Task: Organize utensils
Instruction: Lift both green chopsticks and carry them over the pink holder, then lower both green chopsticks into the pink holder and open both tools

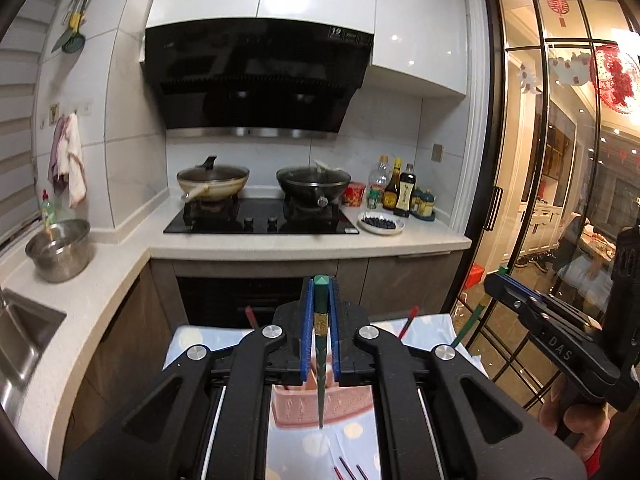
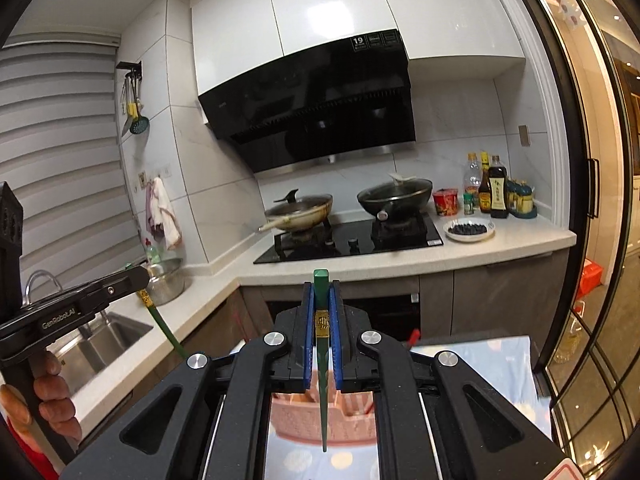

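While each of your grippers clamps a green chopstick [image 1: 320,344] tip-down, you hold them above the pink holder [image 1: 320,410], probably to drop them in; red chopsticks [image 1: 347,472] lie below.

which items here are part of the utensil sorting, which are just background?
Job:
- left gripper, shut on dark green chopstick
- right gripper, shut on second green chopstick
- pink plastic utensil holder
- loose red chopsticks

Background:
- two lidded woks
- steel bowl
- sauce bottles
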